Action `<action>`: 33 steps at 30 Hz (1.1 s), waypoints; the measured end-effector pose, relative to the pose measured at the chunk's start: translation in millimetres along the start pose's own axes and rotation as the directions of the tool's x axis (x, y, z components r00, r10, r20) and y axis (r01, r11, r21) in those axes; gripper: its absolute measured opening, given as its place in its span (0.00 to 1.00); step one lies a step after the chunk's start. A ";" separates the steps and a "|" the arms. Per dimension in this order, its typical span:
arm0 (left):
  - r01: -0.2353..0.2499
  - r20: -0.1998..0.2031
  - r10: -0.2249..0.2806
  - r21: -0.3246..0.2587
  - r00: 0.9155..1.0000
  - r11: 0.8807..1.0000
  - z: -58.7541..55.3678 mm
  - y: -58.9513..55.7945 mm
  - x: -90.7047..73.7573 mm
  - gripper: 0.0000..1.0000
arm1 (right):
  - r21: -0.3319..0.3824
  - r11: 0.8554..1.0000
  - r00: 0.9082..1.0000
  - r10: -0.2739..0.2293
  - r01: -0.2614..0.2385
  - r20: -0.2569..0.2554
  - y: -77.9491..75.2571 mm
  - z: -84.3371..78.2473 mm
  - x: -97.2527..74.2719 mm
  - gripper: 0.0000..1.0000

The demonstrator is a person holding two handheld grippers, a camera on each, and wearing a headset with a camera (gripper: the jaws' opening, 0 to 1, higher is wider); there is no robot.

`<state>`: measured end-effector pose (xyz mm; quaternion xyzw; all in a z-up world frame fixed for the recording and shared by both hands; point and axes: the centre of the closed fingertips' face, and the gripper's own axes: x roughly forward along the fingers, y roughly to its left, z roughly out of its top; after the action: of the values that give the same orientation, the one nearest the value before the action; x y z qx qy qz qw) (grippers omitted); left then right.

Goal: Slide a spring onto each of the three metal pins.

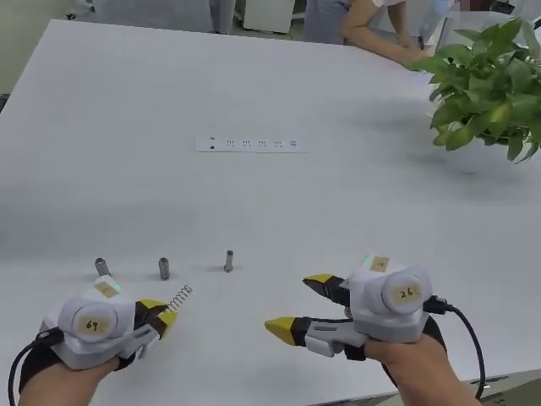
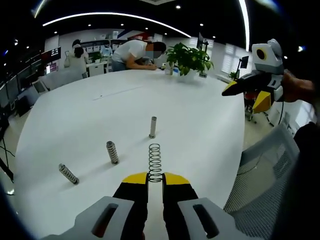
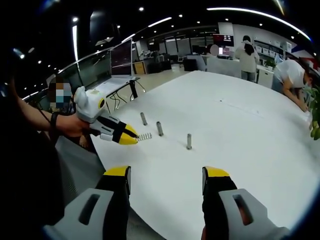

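Three metal pins stand in a row on the white table (image 1: 270,203). The left pin (image 1: 102,267) and the middle pin (image 1: 164,269) each carry a spring; the right pin (image 1: 228,261) is bare. My left gripper (image 1: 166,315) is shut on a loose spring (image 1: 180,297), held out in front of its yellow tips (image 2: 155,162), just short of the bare pin (image 2: 152,127). My right gripper (image 1: 300,306) hovers open to the right with nothing between its fingers (image 3: 167,177), and it looks across at the pins (image 3: 189,141).
A flush white socket strip (image 1: 251,145) lies in the table's middle. A potted green plant (image 1: 490,72) stands at the far right. A person's arm (image 1: 372,34) leans on the far edge. The table's near edge runs just below my hands.
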<state>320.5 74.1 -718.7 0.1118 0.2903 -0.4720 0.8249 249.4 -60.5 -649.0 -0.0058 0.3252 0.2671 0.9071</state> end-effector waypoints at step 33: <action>0.066 0.083 -0.079 0.156 0.993 0.986 53.2 -16.8 -40.8 0.03 | -0.034 0.995 0.996 0.090 -0.091 -0.008 23.3 8.8 12.1 0.52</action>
<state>310.4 69.8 -650.4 0.1429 0.2202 -0.5270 0.8083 251.0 -33.1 -645.4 -0.0077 0.3236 0.3135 0.8927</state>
